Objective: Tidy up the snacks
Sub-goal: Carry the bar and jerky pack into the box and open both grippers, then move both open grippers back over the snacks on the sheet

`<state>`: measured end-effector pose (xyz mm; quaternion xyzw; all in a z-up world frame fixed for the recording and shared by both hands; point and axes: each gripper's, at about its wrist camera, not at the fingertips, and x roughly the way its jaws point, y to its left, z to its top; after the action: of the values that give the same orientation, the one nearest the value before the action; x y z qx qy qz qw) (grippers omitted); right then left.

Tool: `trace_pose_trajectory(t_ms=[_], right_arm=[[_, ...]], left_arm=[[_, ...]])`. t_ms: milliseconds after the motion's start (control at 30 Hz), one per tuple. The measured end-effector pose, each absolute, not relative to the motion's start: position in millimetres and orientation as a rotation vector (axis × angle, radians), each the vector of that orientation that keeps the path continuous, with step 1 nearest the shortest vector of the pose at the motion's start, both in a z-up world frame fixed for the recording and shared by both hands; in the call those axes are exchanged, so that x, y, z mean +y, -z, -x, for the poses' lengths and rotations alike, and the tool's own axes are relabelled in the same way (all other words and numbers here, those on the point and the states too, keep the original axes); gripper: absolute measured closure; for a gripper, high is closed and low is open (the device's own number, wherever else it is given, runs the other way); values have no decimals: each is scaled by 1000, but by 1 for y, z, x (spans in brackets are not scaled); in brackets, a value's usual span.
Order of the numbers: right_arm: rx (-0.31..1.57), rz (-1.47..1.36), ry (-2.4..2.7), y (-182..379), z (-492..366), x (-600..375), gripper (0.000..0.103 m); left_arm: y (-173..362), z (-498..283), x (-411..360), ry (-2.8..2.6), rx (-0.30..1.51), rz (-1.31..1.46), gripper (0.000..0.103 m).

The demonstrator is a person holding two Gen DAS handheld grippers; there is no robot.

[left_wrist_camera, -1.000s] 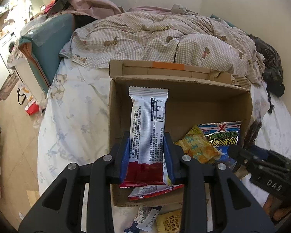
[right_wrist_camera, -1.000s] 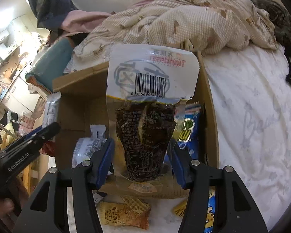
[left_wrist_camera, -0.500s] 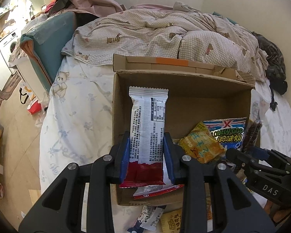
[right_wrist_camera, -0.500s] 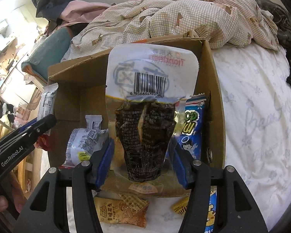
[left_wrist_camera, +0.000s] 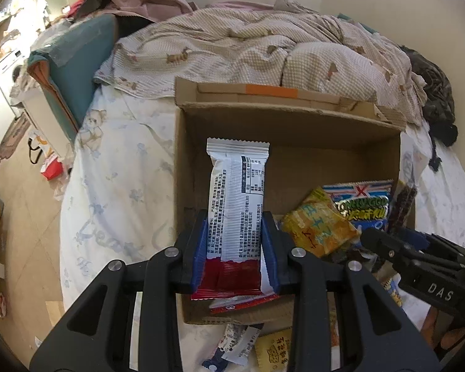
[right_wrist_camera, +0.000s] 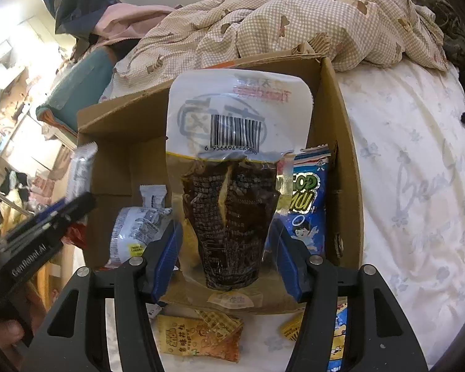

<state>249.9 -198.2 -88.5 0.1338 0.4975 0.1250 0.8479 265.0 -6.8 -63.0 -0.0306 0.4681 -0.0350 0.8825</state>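
Observation:
An open cardboard box (left_wrist_camera: 288, 124) stands on the bed and also shows in the right wrist view (right_wrist_camera: 341, 142). My left gripper (left_wrist_camera: 234, 245) is shut on a white and red snack bar (left_wrist_camera: 237, 204), held upright over the box's left part. My right gripper (right_wrist_camera: 226, 251) is shut on a clear pouch of dark snack (right_wrist_camera: 232, 192) with a barcode, held upright over the box's near edge. Inside the box lie a yellow packet (left_wrist_camera: 317, 228), a blue packet (left_wrist_camera: 361, 204) and a grey-white packet (right_wrist_camera: 136, 232).
Loose snack packets lie on the white sheet in front of the box: an orange-yellow one (right_wrist_camera: 198, 334), a blue one (right_wrist_camera: 338, 338) and a white one (left_wrist_camera: 237, 344). A checked quilt (left_wrist_camera: 263, 52) is heaped behind the box. The floor (left_wrist_camera: 24, 198) drops off at the left.
Both grippers have moved forward and lower over the box with their snacks still held. The box looks larger and its inside shows more.

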Motion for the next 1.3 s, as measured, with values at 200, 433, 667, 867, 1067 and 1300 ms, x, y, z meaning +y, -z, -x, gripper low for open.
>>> trace_pose_trajectory(t_ms=[200, 433, 667, 867, 1067, 1300], right_arm=[[1051, -341, -259, 91, -251, -205, 36], [1008, -347, -233, 82, -250, -209, 16], [1007, -366, -242, 78, -248, -213, 16], [1005, -383, -267, 70, -234, -213, 16], [977, -430, -262, 53, -210, -226, 16], [989, -468, -230, 54, -183, -242, 16]], left_arm=[[64, -264, -7, 65, 984, 55, 56], [62, -261, -6, 56, 982, 58, 21], [61, -257, -3, 46, 985, 72, 21], [49, -241, 3, 55, 948, 81, 21], [37, -223, 5, 58, 926, 61, 21], [30, -194, 16, 37, 931, 93, 21]])
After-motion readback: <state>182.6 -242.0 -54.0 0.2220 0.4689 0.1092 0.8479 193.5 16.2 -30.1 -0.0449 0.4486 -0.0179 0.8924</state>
